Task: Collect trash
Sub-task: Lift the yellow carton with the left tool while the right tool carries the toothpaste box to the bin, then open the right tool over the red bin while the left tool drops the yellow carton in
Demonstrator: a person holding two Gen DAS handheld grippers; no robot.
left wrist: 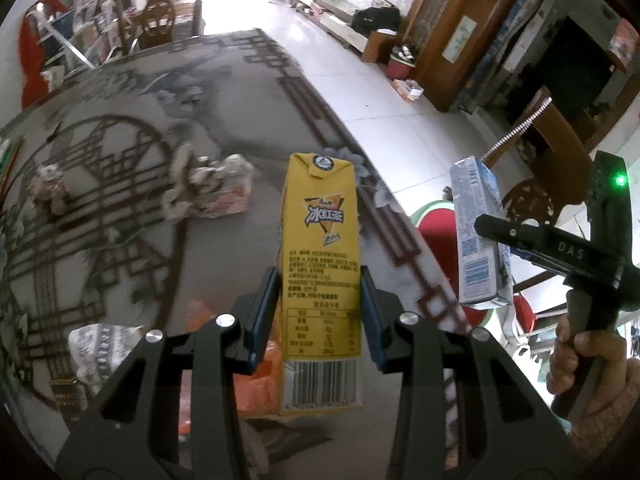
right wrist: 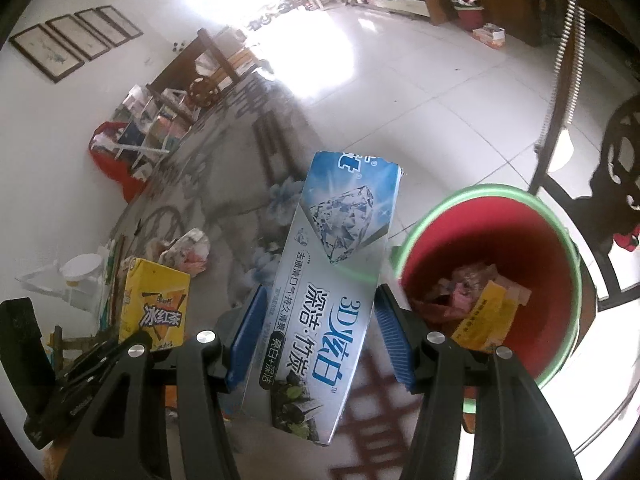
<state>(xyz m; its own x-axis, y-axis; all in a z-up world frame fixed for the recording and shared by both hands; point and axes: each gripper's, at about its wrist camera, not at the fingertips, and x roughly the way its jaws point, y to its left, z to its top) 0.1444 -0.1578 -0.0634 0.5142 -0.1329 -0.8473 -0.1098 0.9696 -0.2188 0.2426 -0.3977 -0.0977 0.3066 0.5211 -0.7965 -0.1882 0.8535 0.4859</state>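
My left gripper (left wrist: 320, 312) is shut on a yellow iced-tea carton (left wrist: 320, 272) and holds it upright above the patterned table (left wrist: 120, 168). My right gripper (right wrist: 318, 332) is shut on a blue and silver toothpaste box (right wrist: 332, 280), held past the table's right edge. The box also shows in the left wrist view (left wrist: 478, 236), and the yellow carton shows in the right wrist view (right wrist: 154, 304). A red bucket (right wrist: 500, 232) with a green rim stands on the floor right of the table, with wrappers and a yellow carton inside.
Crumpled wrappers (left wrist: 212, 192) and a paper ball (left wrist: 50, 188) lie on the table. An orange bag (left wrist: 256, 368) and a patterned wrapper (left wrist: 100, 352) lie near its front. A white cup (right wrist: 82, 268) stands at the table's left. Wooden chairs (left wrist: 160, 12) stand around the table.
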